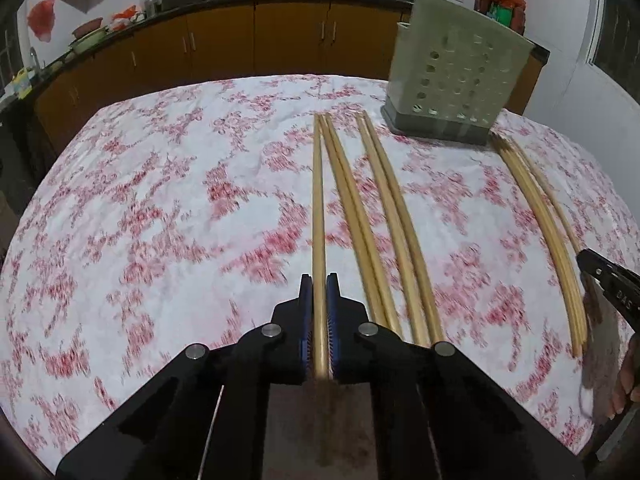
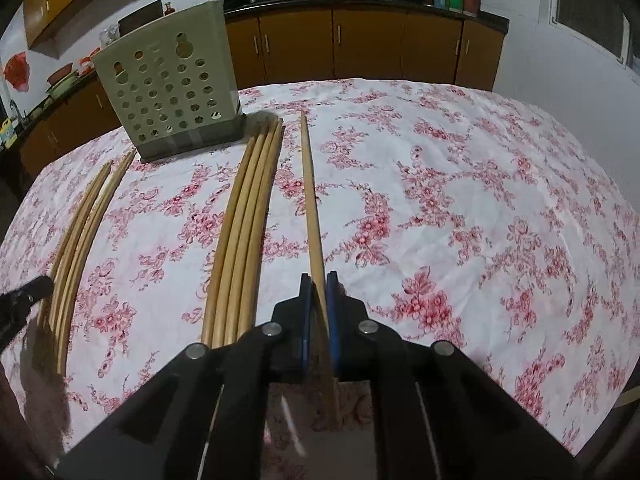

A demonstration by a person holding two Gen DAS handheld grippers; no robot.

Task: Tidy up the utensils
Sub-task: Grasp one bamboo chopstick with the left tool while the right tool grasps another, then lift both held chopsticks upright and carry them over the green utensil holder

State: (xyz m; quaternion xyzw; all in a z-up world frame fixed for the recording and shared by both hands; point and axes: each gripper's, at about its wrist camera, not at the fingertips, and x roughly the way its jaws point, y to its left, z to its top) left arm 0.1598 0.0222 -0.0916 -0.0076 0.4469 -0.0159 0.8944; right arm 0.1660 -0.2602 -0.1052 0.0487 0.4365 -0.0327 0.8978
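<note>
A floral tablecloth covers the surface. A perforated holder stands upper right in the left view, upper left in the right view. Loose chopsticks lie across mid-frame. The left hand-held gripper clamps one chopstick; the right hand-held gripper clamps another chopstick.

Right tool — clamped chopstick
</note>
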